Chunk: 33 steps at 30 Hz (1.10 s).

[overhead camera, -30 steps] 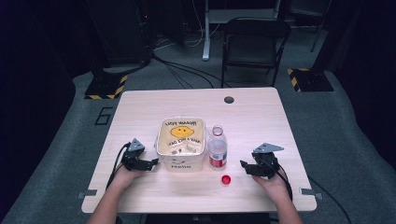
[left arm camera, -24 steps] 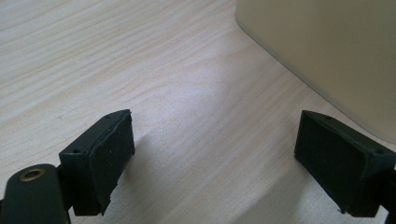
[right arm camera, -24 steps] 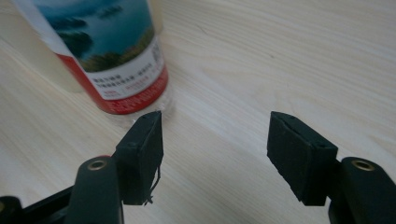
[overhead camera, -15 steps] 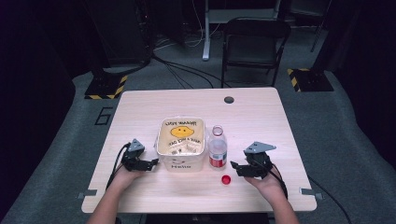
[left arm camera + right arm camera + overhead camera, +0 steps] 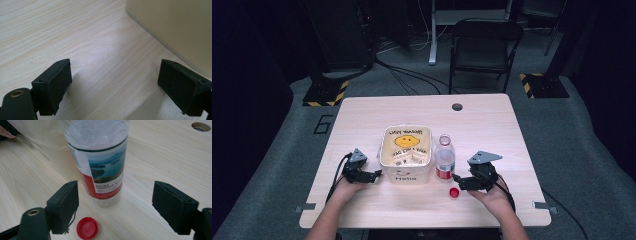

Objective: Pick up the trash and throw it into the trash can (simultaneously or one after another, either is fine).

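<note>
The uncapped bottle (image 5: pixel 100 162) stands upright on the counter (image 5: pixel 492 125), just beside the tub (image 5: pixel 406 155). Its red cap (image 5: pixel 87 228) lies on the counter in front of it. The right claw (image 5: pixel 115 205) is released, jaws wide, facing the bottle. The left claw (image 5: pixel 115 85), also released, rests beside the tub's other wall.

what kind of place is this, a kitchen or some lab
Probably a lab or recording studio, not a kitchen: a lone wooden table on grey carpet, floor cables, hazard-striped stand bases and a folding chair.
</note>
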Each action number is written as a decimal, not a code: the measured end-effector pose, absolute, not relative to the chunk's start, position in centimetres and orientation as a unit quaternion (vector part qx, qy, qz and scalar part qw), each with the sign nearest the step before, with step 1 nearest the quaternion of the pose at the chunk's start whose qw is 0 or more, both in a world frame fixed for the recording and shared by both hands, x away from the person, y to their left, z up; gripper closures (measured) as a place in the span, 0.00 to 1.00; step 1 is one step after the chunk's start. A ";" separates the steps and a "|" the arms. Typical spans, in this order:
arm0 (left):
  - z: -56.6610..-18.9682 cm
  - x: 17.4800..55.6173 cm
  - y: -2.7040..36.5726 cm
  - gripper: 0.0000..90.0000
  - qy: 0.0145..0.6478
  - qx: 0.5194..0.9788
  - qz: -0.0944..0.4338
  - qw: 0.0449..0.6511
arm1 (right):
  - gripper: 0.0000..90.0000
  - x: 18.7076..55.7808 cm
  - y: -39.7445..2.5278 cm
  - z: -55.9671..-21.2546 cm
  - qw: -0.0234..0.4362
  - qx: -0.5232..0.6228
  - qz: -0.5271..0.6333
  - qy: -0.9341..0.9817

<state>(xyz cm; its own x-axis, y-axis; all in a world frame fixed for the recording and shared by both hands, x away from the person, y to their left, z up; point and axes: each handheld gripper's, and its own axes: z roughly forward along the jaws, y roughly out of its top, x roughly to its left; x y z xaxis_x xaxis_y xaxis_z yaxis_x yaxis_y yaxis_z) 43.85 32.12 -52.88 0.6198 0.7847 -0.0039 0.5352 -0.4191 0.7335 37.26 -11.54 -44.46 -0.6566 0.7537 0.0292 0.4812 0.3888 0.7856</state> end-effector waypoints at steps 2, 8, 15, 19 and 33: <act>-52.9 43.8 32.1 0.13 0.400 0.824 0.173 0.361 | 0.19 37.3 -11.2 -44.2 0.171 0.376 0.404 0.816; -52.9 43.8 32.1 0.13 0.400 0.824 0.173 0.361 | 0.16 37.6 -10.6 -44.0 0.162 0.374 0.413 0.815; -52.9 43.8 32.1 0.13 0.400 0.824 0.173 0.361 | 0.15 38.2 -9.5 -44.0 0.151 0.366 0.419 0.817; -52.9 43.8 32.1 0.13 0.400 0.824 0.173 0.361 | 0.15 38.4 -8.9 -43.8 0.153 0.357 0.422 0.819; -52.9 43.8 32.1 0.13 0.400 0.824 0.173 0.361 | 0.11 39.3 -8.3 -43.3 0.158 0.358 0.428 0.815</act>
<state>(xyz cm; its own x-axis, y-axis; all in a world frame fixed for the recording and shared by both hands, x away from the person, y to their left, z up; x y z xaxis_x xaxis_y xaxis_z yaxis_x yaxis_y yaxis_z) 43.85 32.12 -52.88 0.6200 0.7846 -0.0036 0.5349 -0.4193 0.7335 39.29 -8.28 -43.35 -0.6944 0.7179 0.0488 0.4478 0.3781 0.8103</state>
